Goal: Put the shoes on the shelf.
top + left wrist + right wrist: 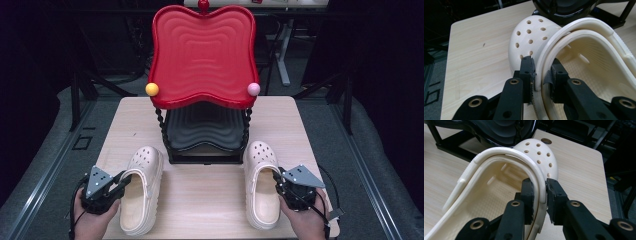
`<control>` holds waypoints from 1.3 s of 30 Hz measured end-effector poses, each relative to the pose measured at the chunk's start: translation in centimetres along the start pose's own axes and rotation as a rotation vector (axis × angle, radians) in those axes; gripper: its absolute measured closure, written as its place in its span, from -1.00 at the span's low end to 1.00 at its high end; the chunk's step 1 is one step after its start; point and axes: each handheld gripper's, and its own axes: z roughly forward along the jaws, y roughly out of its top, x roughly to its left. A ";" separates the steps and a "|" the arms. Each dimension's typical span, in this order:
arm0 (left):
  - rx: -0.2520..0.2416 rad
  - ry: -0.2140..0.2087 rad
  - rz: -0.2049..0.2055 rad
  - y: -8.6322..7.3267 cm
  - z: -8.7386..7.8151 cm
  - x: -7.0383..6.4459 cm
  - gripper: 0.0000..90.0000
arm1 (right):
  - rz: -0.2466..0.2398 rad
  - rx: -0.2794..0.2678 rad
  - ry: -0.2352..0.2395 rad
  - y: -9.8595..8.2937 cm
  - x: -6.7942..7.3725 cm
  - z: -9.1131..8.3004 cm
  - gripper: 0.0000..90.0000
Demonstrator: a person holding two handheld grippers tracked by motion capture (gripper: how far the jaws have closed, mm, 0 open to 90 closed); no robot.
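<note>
Two cream clogs lie on the worktop near its front edge, toes pointing at the two-tier rack point(202, 55) that stands at the back edge. The left gripper point(121, 181) is pinching the outer side wall and folded-forward strap of the left clog point(141, 187); in the left gripper view one jaw presses outside the wall and the other inside it, on the left clog point(531, 37). The right gripper point(276, 179) is likewise closed on the outer wall of the right clog point(260, 182), with the rim squeezed between its jaws in the right gripper view, on the right clog point(539, 152).

The step in hand looks like lifting both shoes, probably toward the rack. To do it well, I would keep each pinch deep enough on the wall that the soft foam does not fold and slip out, raise both hands evenly, and keep the soles level, since each shoe will hang off one side and want to tip. The toes must clear the rack's low black frame before going forward.

The clogs are matte, squashy foam with round vent holes over the toe, a ribbed strap edge and a pimpled footbed. The rack has a glossy red rippled upper tray, a black rippled lower tray point(205, 131), twisted black posts, and a yellow knob point(152, 89) and a pink knob point(254, 89) at its front corners. The worktop point(210, 197) is pale wood grain
</note>
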 end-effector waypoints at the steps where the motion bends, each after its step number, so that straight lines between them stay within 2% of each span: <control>1: 0.000 0.000 0.000 0.0 0.0 0.0 0.69 | -0.002 -0.001 0.003 0.1 0.1 -0.3 0.70; 11: -0.035 -0.042 0.021 1.0 -1.2 -1.7 0.69 | -0.029 -0.042 0.035 0.7 1.1 -2.1 0.70; 20: -0.064 -0.083 0.044 2.2 -1.3 -3.4 0.69 | -0.052 -0.067 0.073 1.6 2.7 -2.2 0.70; 31: -0.101 -0.114 0.068 4.5 0.4 -5.3 0.69 | -0.098 -0.092 0.115 3.7 4.8 -1.1 0.70; 39: -0.105 -0.112 0.088 5.5 2.0 -6.0 0.69 | -0.096 -0.112 0.125 5.0 5.5 0.0 0.70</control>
